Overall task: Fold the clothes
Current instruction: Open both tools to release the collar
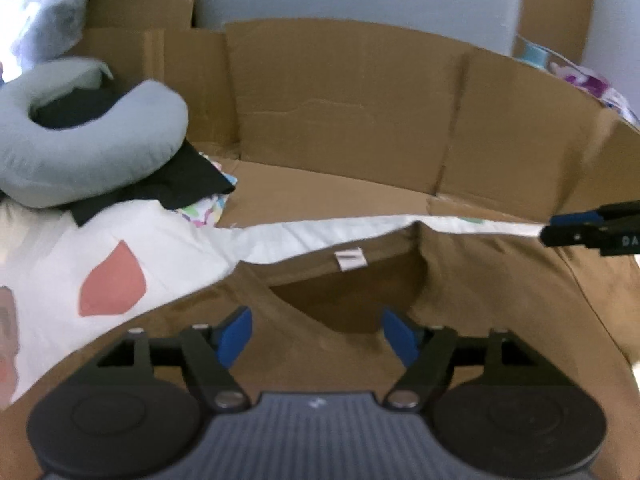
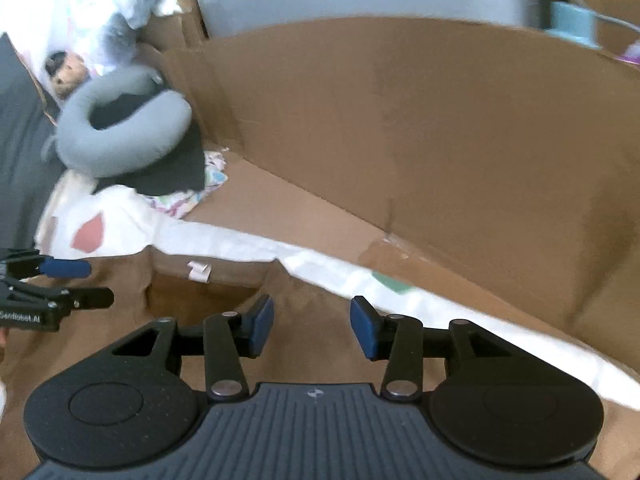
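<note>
A brown T-shirt (image 1: 460, 300) lies spread flat on a white sheet (image 1: 168, 248) printed with coral-pink shapes, which covers a soft surface, possibly a bed. The shirt's neck opening (image 1: 344, 300) faces away, with a small white label (image 1: 350, 259) sewn inside the back of the collar. The fabric looks thin, soft and light, with shallow wrinkles; it will likely drape and sag when lifted, so it wants to be pinched at firm spots such as the shoulder seams or the collar edge, one on each side, rather than mid-panel.

The left gripper (image 1: 316, 336) hovers just above the shirt near the collar, its blue-padded jaws spread wide with nothing between them. The right gripper (image 2: 312, 328) hovers over the shirt's other shoulder area, its jaws also spread, somewhat narrower, pinching nothing. No earlier view tells whether the shirt was just let go.

Beyond the shirt's far edge a cardboard wall (image 1: 340, 92) stands upright, with a cardboard floor at its foot. To the left, a grey U-shaped neck pillow (image 1: 92, 152) rests on a black cloth (image 1: 180, 188), which lies over a white cloth with pastel prints (image 1: 204, 208). More boxes and pale bedding sit behind, blurred.
</note>
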The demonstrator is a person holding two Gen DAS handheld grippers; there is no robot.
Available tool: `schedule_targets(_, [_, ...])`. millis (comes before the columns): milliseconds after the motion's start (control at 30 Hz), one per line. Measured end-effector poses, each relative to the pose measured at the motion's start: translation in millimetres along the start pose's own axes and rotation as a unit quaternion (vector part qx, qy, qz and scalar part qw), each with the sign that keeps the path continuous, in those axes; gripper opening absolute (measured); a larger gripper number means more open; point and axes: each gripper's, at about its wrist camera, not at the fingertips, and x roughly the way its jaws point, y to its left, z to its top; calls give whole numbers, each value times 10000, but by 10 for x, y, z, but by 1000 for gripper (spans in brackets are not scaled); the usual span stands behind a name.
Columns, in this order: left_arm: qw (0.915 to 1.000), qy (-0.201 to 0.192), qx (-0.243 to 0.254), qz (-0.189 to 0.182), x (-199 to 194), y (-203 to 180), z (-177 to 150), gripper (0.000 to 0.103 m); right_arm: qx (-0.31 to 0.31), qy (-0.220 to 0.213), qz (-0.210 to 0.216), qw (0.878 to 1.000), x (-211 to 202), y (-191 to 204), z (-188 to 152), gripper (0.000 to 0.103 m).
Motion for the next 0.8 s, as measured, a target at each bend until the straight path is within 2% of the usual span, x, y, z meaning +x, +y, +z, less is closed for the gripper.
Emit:
schedule_targets(200, [9997, -30, -189, 124, -483, 60, -161, 77, 269, -106, -205, 9994, -686, -418, -398, 50])
schedule_targets(400, [9975, -47, -641, 290, -907, 342, -416, 77, 420, -13, -629, 9971, -1142, -785, -820, 50])
schedule_targets(600, [9947, 2, -794, 649, -1347, 816, -763, 77, 495, 201, -906, 9944, -1230, -968, -1148, 50])
schedule_targets(700, [9947, 120, -604, 820, -1519, 1071, -952, 77, 493, 336, -1025, 9929, -1194, -1029, -1306, 50])
schedule_targets(800, [9927, 274, -632, 992, -1612, 1301, -1136, 72, 450, 398, -1293, 9898, -1132, -1090, -1451, 49])
